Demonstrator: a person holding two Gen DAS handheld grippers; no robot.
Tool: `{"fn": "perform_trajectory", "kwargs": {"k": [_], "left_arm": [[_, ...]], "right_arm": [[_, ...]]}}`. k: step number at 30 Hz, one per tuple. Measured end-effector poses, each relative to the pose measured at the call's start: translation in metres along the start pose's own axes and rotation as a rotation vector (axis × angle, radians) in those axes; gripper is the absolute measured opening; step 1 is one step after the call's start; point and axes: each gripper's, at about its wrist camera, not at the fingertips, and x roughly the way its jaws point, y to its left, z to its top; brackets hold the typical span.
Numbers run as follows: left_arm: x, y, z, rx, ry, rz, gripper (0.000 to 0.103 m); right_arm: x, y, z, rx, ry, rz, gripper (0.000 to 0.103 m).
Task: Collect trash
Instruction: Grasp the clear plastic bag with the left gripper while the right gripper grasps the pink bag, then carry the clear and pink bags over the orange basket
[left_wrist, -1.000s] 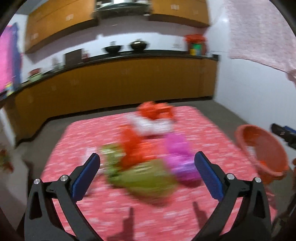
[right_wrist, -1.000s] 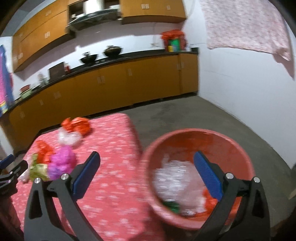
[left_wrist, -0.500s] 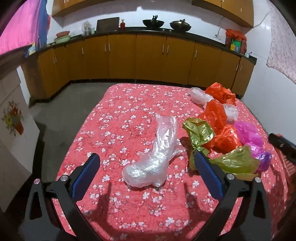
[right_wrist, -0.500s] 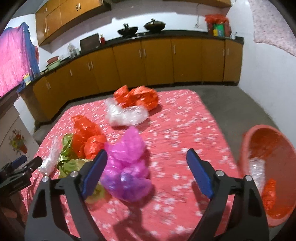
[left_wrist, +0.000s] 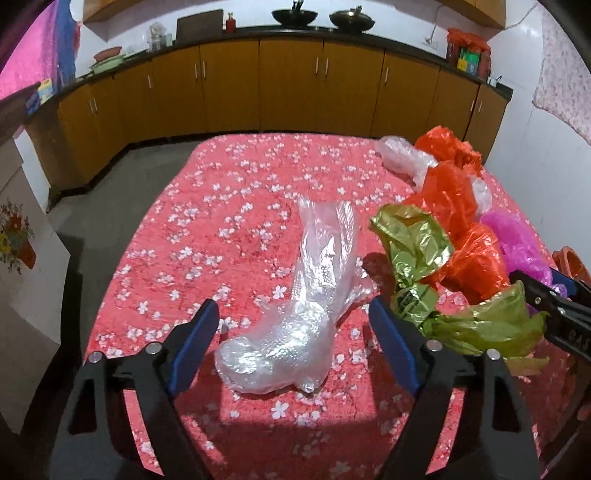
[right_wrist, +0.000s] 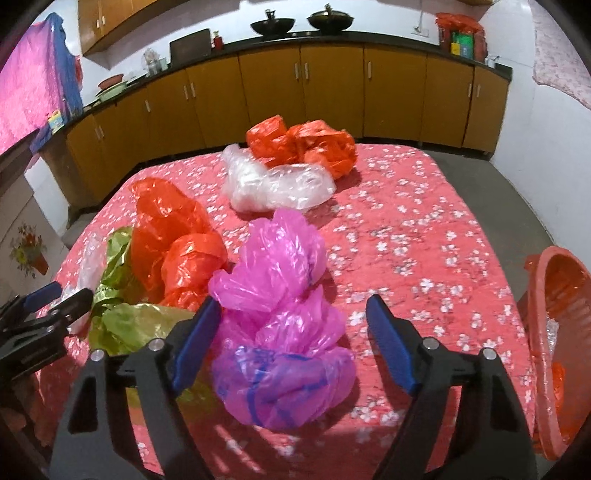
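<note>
Now a clear plastic bag (left_wrist: 295, 325) is framed by the left gripper (left_wrist: 291, 336) near the table's (left_wrist: 207, 236) front edge, untouched; the jaws have just been narrowing. Likewise the pink bag (right_wrist: 280, 314) sits untouched inside the right gripper (right_wrist: 293, 330), also narrowing. Half-cropped beside the table's right edge is the red basin (right_wrist: 557, 332), filling the right view a second ago.

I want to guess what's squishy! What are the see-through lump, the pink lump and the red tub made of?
The see-through lump looks like thin clear plastic film: shiny, crinkled, perhaps bubbled. The pink lump seems to be a glossy, translucent plastic bag, crumpled with bright highlights. The red tub looks like hard moulded plastic, with a ribbed wall and a smooth rim.
</note>
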Motion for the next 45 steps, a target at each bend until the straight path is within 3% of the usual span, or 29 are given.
{"fn": "perform_trajectory", "kwargs": {"k": [6,12,20,25,33,45], "left_arm": [[0.011,0.004,0.000,-0.040,0.044,-0.010,0.072],[0.013,0.005,0.003,-0.046,0.044,-0.012,0.066],[0.013,0.002,0.004,-0.029,0.038,-0.029,0.045],[0.007,0.004,0.003,-0.039,0.032,-0.038,0.043],[-0.027,-0.004,0.011,-0.029,-0.041,-0.058,0.043],[-0.093,-0.064,0.023,0.075,-0.158,-0.174,0.043]], "right_arm": [[0.008,0.002,-0.003,-0.001,0.049,0.036,0.066],[0.003,-0.008,-0.002,0.030,0.030,0.022,0.064],[-0.004,-0.021,-0.007,0.047,0.024,-0.013,0.063],[-0.012,-0.034,-0.010,0.061,0.020,-0.030,0.063],[-0.040,-0.053,-0.014,0.090,-0.018,-0.053,0.063],[-0.102,-0.089,-0.027,0.134,-0.109,-0.079,0.063]]}}
